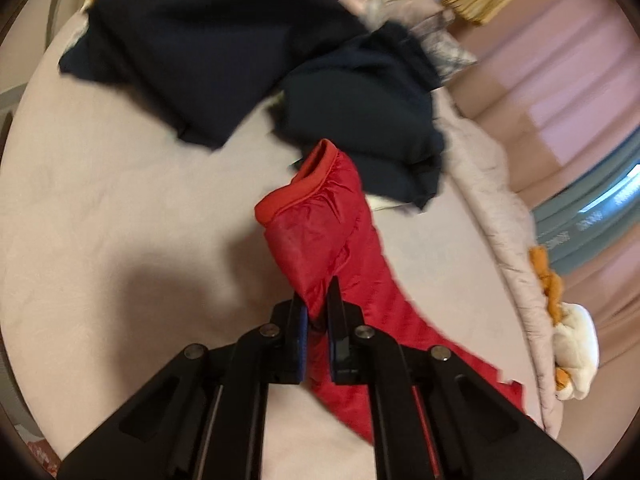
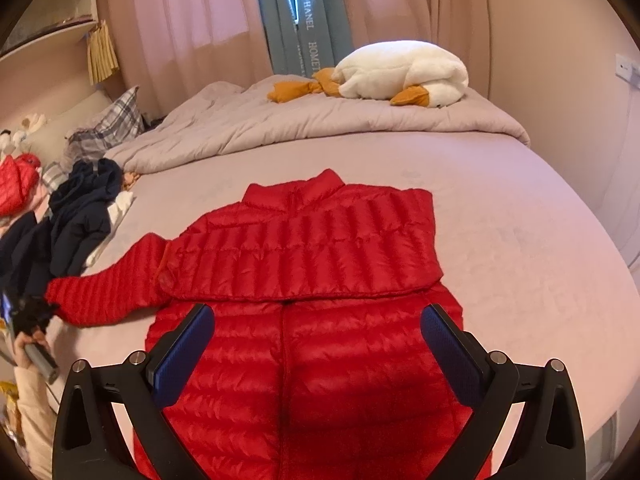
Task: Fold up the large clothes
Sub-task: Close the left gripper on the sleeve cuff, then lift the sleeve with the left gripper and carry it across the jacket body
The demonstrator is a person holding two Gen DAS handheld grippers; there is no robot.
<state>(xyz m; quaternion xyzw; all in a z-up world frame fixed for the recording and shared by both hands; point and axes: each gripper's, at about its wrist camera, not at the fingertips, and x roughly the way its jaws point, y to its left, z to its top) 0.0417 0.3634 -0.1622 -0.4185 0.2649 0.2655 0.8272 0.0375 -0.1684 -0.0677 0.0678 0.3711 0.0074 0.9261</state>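
While the red jacket (image 2: 320, 264) lies flat on the bed (image 2: 540, 240) with its upper part doubled down over the body, one sleeve (image 2: 108, 292) sticks out sideways to the left, its long axis running across the bed away from the torso. The left gripper (image 1: 318, 312) is clamped on that sleeve close behind the cuff (image 1: 304, 184), so it is the nearer one for the next fold, which likely means carrying the sleeve rightward over the body. The right gripper (image 2: 318, 344) hovers above the lower torso with jaws spread wide, holding nothing. Dark clothes (image 1: 224, 52), somewhat blurred, lie heaped just beyond the cuff.
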